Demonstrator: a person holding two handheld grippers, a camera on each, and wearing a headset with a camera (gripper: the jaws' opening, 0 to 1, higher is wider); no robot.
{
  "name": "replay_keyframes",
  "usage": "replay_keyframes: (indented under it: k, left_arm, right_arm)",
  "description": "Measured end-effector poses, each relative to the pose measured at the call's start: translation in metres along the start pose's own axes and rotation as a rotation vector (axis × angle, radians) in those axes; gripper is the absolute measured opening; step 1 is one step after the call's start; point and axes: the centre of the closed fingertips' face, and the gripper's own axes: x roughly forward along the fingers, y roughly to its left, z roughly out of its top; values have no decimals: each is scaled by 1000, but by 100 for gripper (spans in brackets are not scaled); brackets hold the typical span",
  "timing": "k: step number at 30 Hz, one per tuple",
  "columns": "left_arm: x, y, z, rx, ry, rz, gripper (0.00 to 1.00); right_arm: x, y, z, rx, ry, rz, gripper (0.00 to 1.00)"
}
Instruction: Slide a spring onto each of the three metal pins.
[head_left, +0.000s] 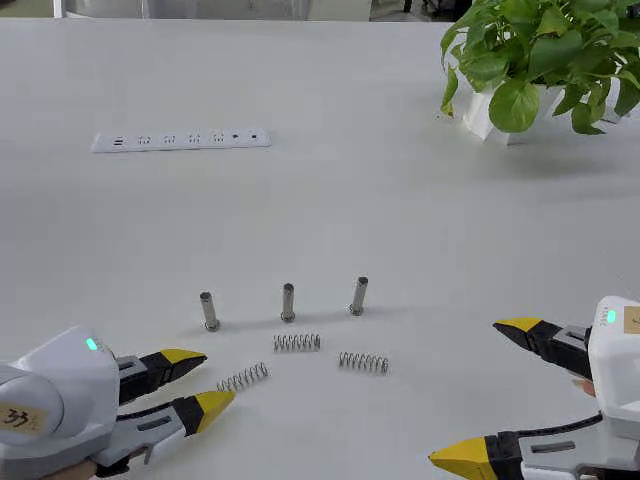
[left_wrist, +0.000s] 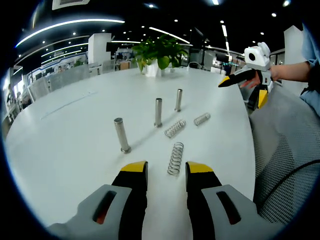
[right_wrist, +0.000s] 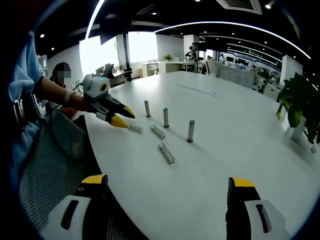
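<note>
Pointing in toward the middle pin (head_left: 288, 301) from its near left, the left hand-held gripper (head_left: 218, 375) is released: its yellow-tipped jaws stand a narrow gap apart and grasp nothing. In the left gripper view the left spring (head_left: 243, 377) lies on its side just ahead of those jaw tips, in line with the gap between them; whether a tip touches it cannot be told. Far behind the middle pin and to its left, a white power strip (head_left: 182, 140) lies flat on the pale surface (head_left: 400, 200). The left pin (head_left: 209, 311) stands upright to the left of the middle pin, apart from it, and the middle pin itself stands upright on its small foot. Just in front of the middle pin, on the person's side, the middle spring (head_left: 297, 342) lies flat, touching no pin. The right spring (head_left: 363, 362) lies a little further to the near right of the middle pin, apart from the other two springs. The right pin (head_left: 358, 296) stands to the right of the middle pin, completing a row of three bare pins, none yet carrying a spring. Well off to the near right of the middle pin, the right hand-held gripper (head_left: 465, 392) is also released, its jaws spread wide and empty. Far behind and right of the middle pin, a leafy potted plant (head_left: 540, 55) sits on the surface.
</note>
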Motion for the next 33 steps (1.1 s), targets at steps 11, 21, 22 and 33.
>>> replay_keyframes:
  k: [11, 21, 22, 33]
  left_arm:
    - [6, -6, -6, 17, 27, -18, 17]
    - [8, -8, -8, 21, 36, -20, 12]
    - [8, -8, -7, 23, 36, -18, 11]
    - [9, -5, -7, 31, 29, 1, 8]
  right_arm:
    - [0, 1, -1, 2, 0, 2, 99]
    - [-1, 1, -1, 4, 2, 1, 99]
    - [-1, 1, -1, 4, 2, 2, 99]
    - [0, 0, 0, 7, 2, 3, 99]
